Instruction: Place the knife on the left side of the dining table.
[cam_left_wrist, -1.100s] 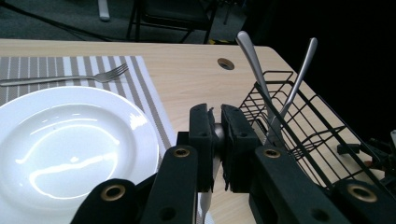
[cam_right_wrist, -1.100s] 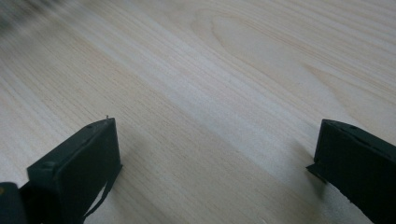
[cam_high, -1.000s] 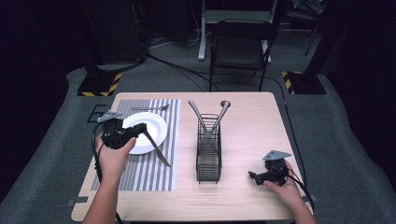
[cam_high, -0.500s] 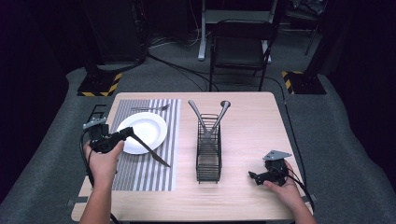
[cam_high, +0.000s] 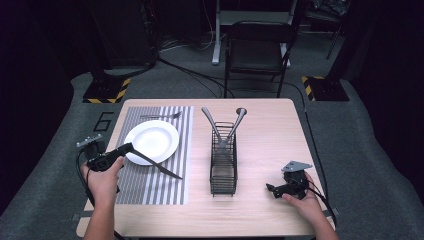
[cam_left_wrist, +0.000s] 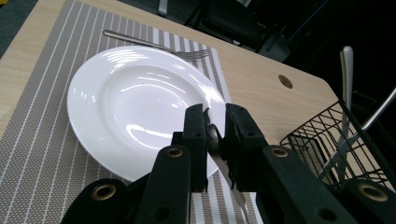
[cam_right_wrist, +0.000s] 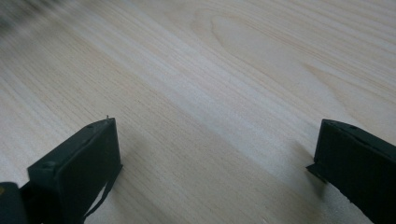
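2 utensils (cam_high: 225, 125) stand in the black wire caddy (cam_high: 223, 170).

My table (cam_high: 260, 150) is lit from above while the room around it stays dark. Glare streaks the plate (cam_left_wrist: 140, 107). My left tongs (cam_left_wrist: 215, 126) sit soft, out of focus. The right gripper view blurs at its top-left corner

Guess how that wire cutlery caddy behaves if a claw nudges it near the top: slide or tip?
The wire caddy looks tall and narrow, so a high push would probably tip it rather than slide it. Its open mesh suggests it is light for its size. The two long utensils leaning out above the rim likely raise its balance point and may rattle or shift.
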